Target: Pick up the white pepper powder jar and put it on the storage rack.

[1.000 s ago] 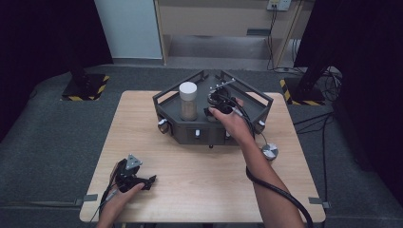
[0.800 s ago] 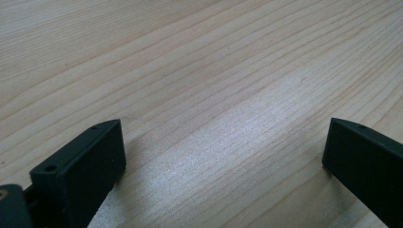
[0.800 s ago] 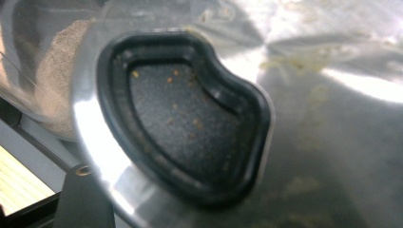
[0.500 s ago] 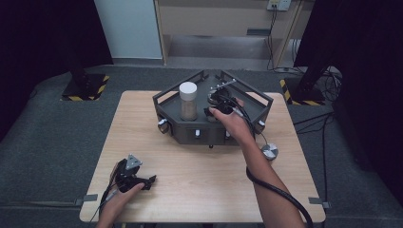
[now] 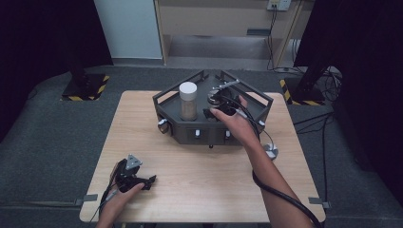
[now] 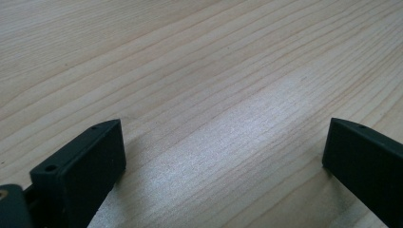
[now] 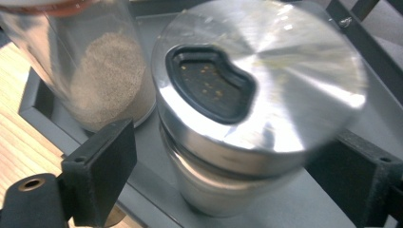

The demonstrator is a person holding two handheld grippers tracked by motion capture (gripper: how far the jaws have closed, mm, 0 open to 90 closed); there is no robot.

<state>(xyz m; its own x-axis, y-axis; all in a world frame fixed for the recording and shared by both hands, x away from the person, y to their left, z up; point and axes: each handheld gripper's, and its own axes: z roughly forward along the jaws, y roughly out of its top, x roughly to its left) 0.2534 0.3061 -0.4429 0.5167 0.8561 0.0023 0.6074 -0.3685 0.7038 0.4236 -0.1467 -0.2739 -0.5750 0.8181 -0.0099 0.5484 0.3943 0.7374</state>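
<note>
Steel-lidded jar [image 7: 247, 118] stands between the two pads of the right gripper [image 7: 228, 180], inside the dark tray [image 5: 259, 107] at the far side of the table [image 5: 199, 180]. Jaws have just been opening: the left pad stands clear of the jar wall with a visible gap; the right pad sits close beside it and contact cannot be told. Reading: released, jar no longer gripped, upright on the tray floor. Lid has a dark kidney-shaped opening showing yellowish grains beneath.

Beyond the left pad, just beside the jar, a glass jar of pale powder [image 7: 95, 76], white-capped in the high view [image 5: 188, 100]. The two containers are near, perhaps touching; not resolvable.

Left gripper [image 6: 223, 156] rests low over bare wood near the table's near edge, jaws spread wide, nothing between them.

Step in hand, as judged: letting go of the steel-lidded jar after setting it in the tray.

To do well:
- finish opening until both pads are plainly free of the wall;
- withdraw straight back along the jaws, no sideways drift, since the powder jar lies just off the left pad;
- keep the pads from snagging the lid's overhanging rim when lifting.
</note>
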